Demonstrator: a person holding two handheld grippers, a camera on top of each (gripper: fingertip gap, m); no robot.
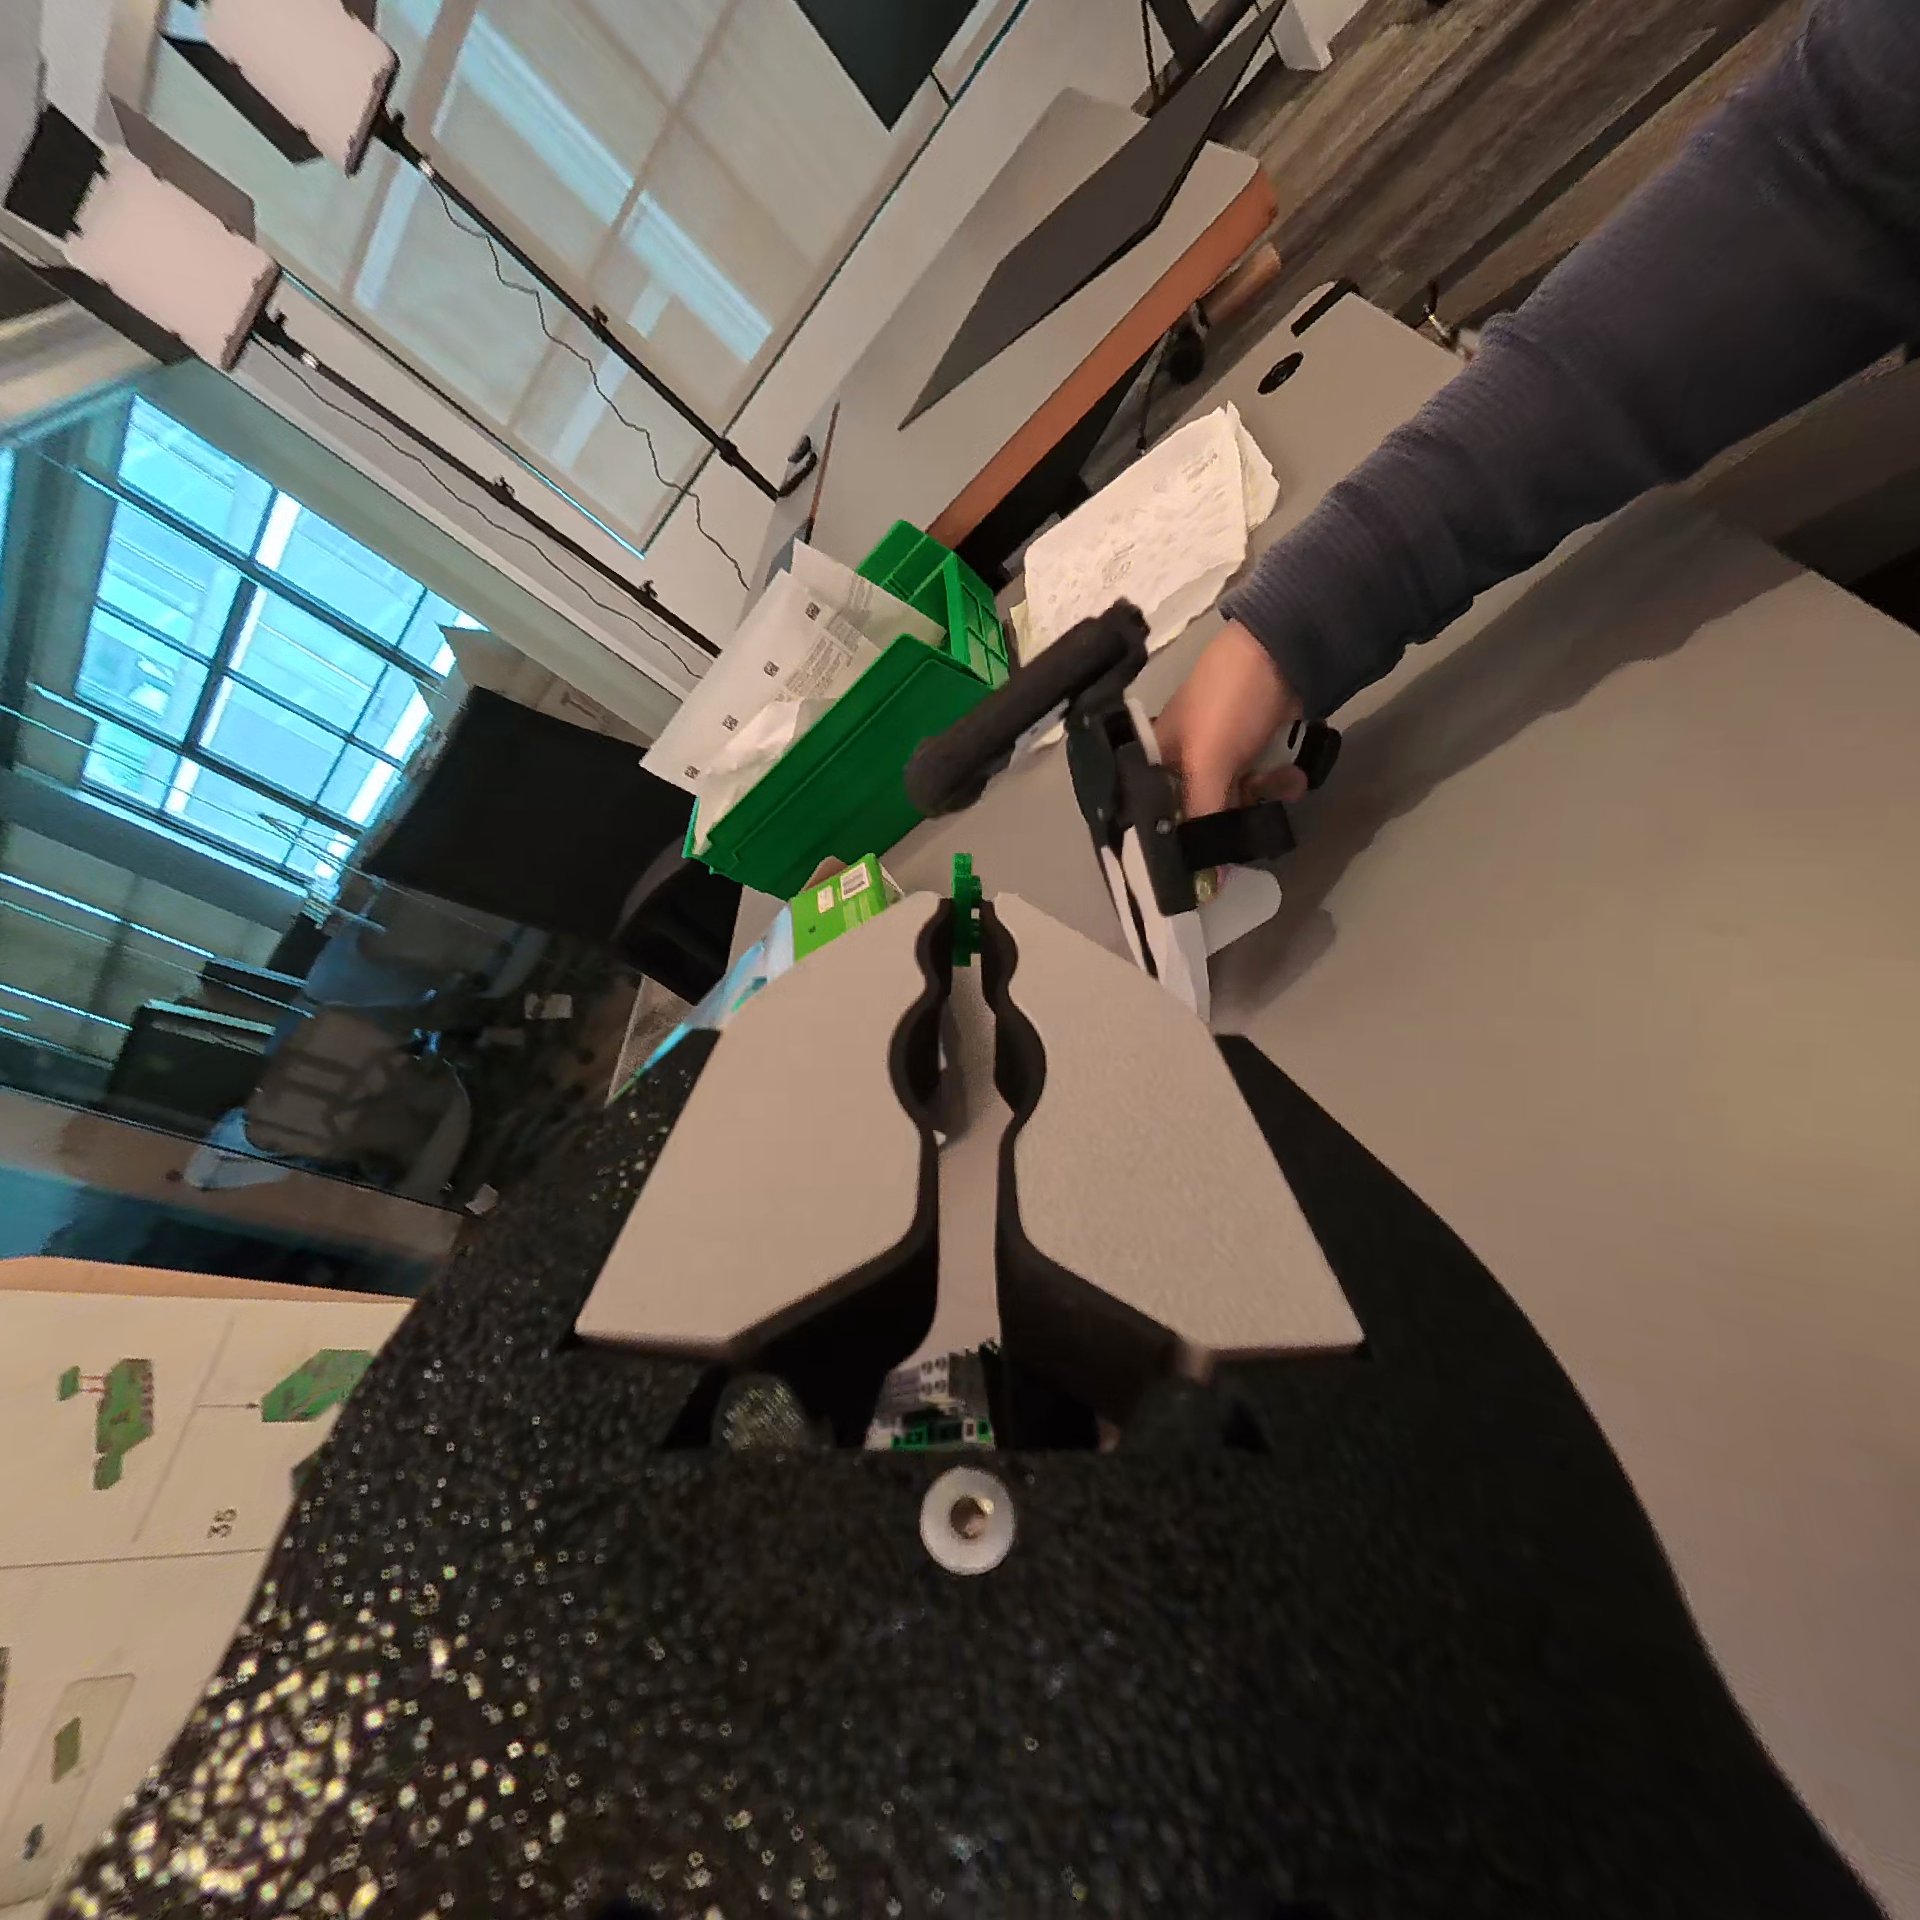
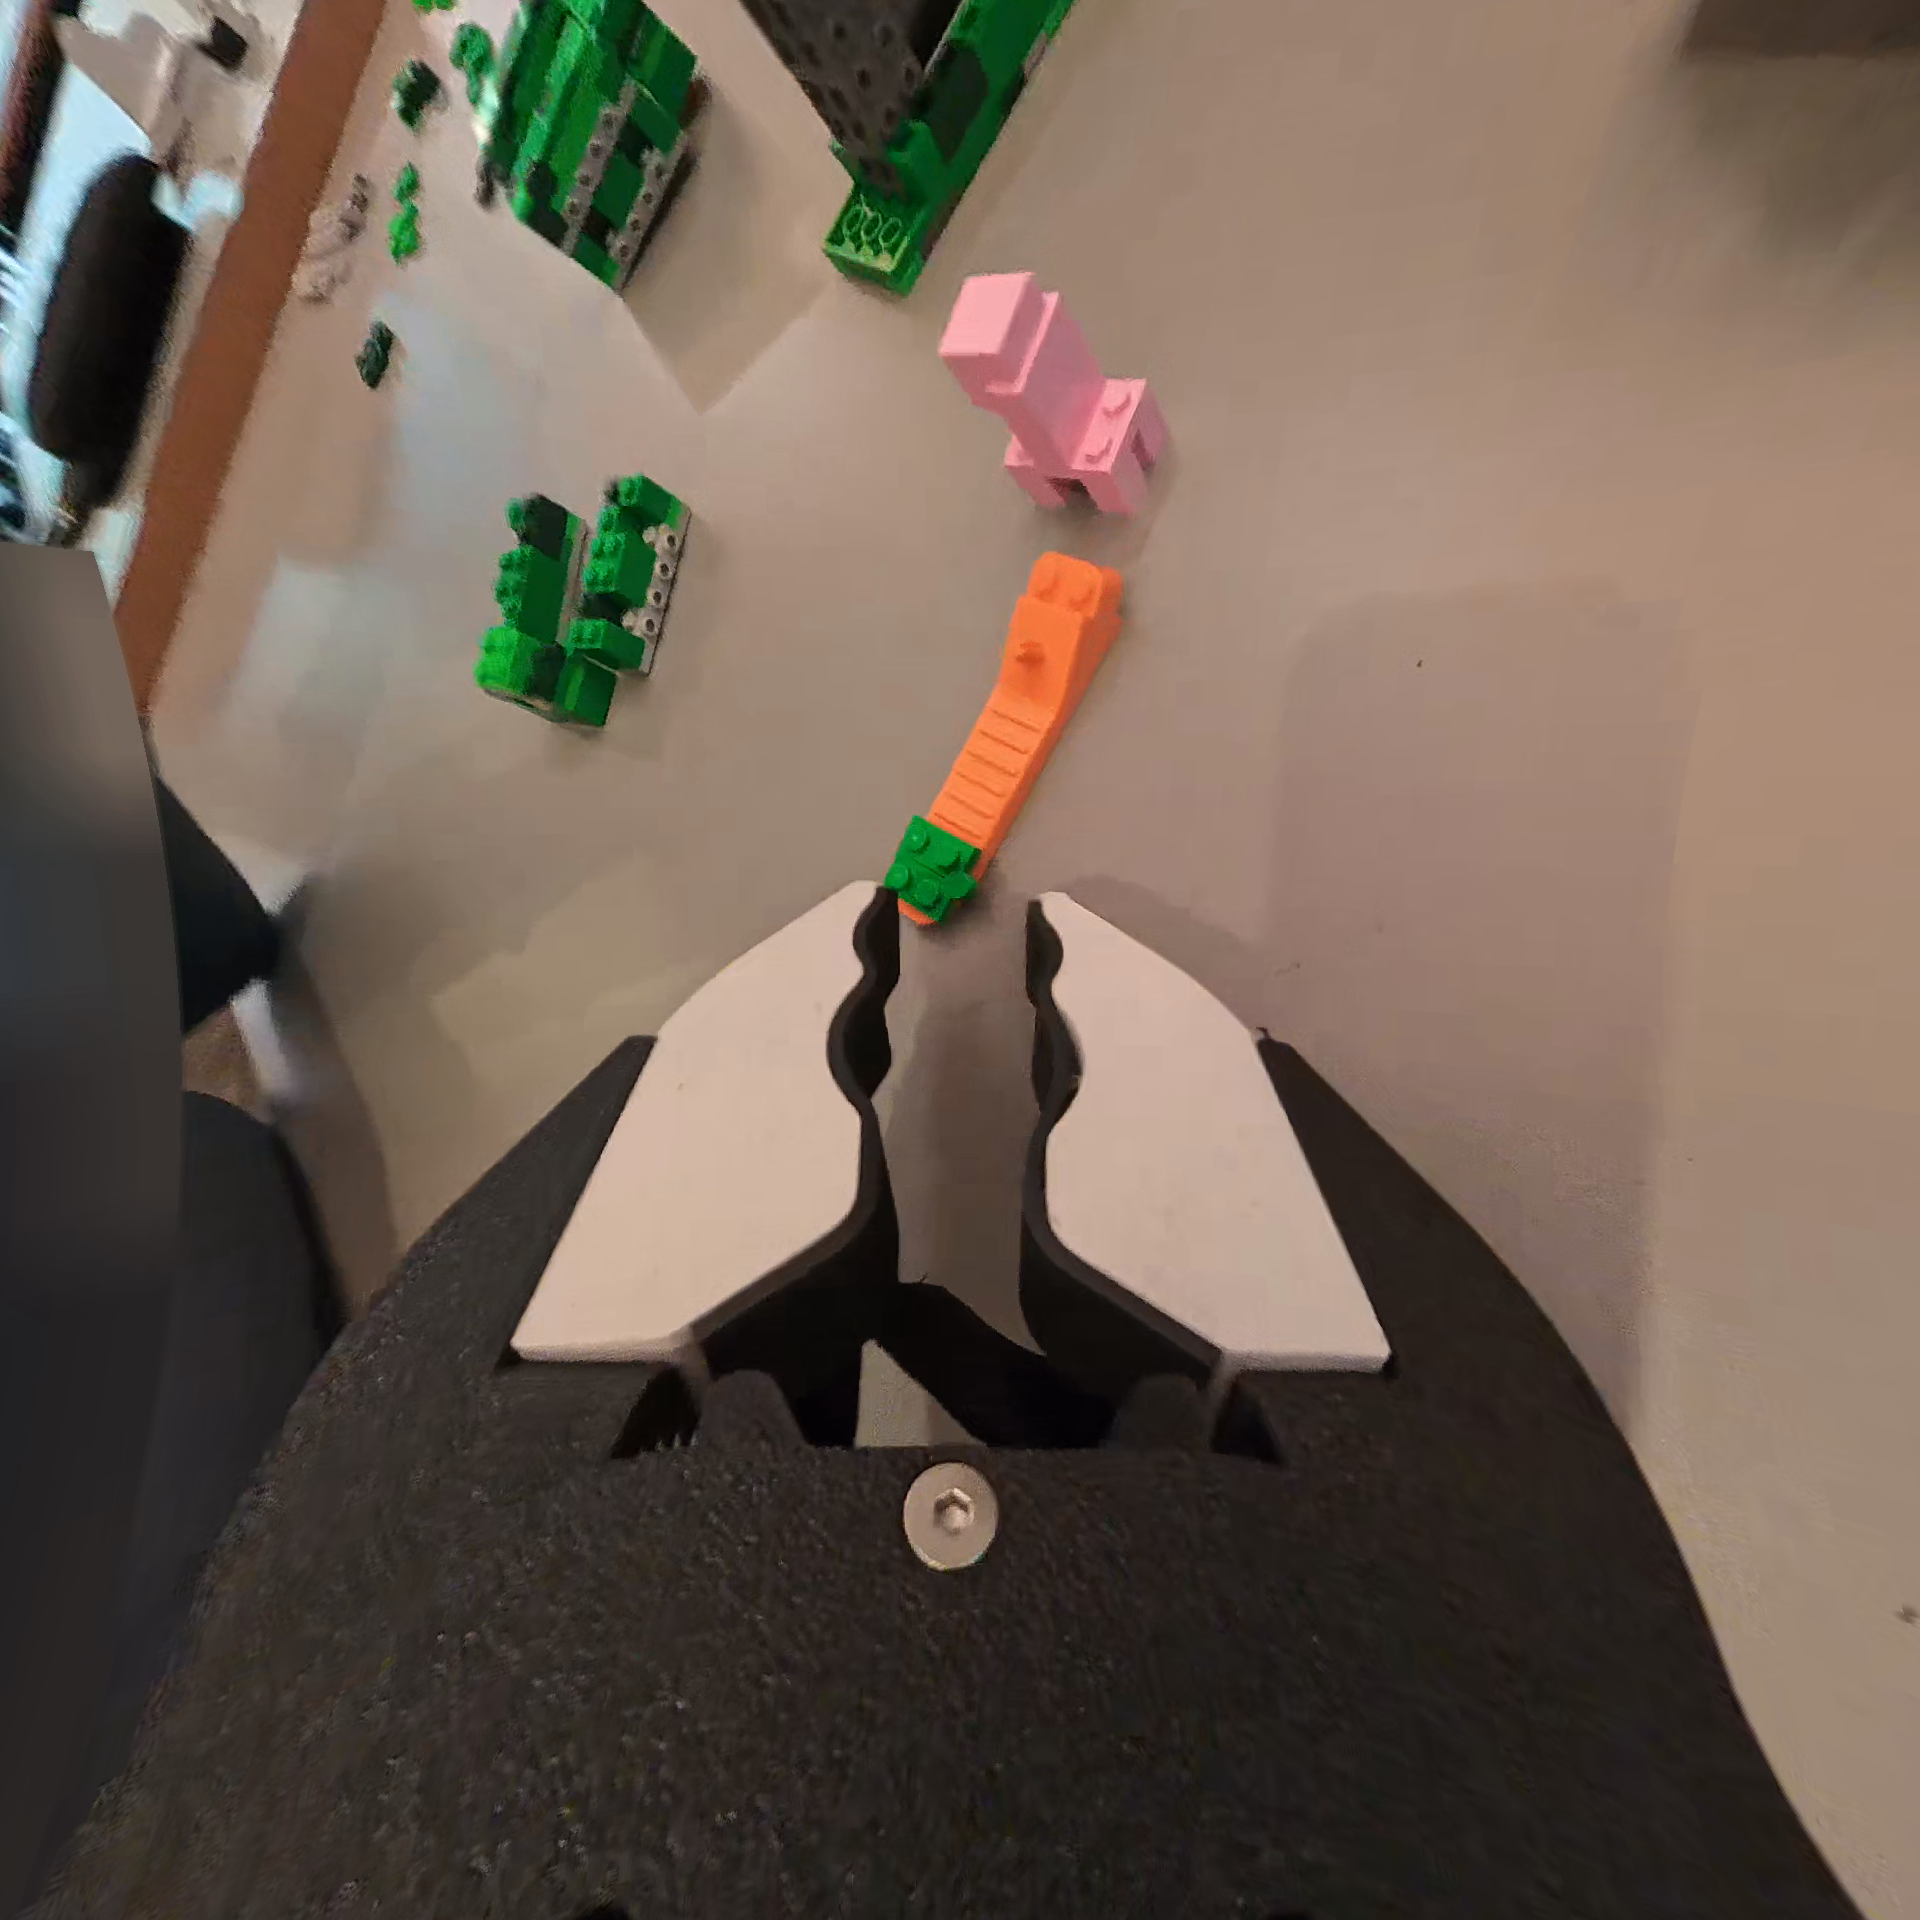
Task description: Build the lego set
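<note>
My left gripper (image 1: 966, 920) is shut on a thin green lego piece (image 1: 966, 914) that sticks out between the fingertips, held above the grey table (image 1: 1558, 987). The right gripper also shows farther off in the left wrist view (image 1: 1164, 831), held by a hand in a blue sleeve. In the right wrist view my right gripper (image 2: 961, 914) is open and empty, just short of an orange brick separator (image 2: 1008, 727) lying on the table with small green plates (image 2: 933, 871) stuck on its near end. A pink lego pig (image 2: 1055, 390) stands beyond it.
Green lego sub-builds (image 2: 582, 613) (image 2: 597, 135) (image 2: 925, 135) and loose green pieces (image 2: 405, 208) lie at the table's far left. A green bin (image 1: 862, 727) with paper bags, a small green box (image 1: 842, 904), paper sheets (image 1: 1143, 530) and an instruction booklet (image 1: 156, 1455) are nearby.
</note>
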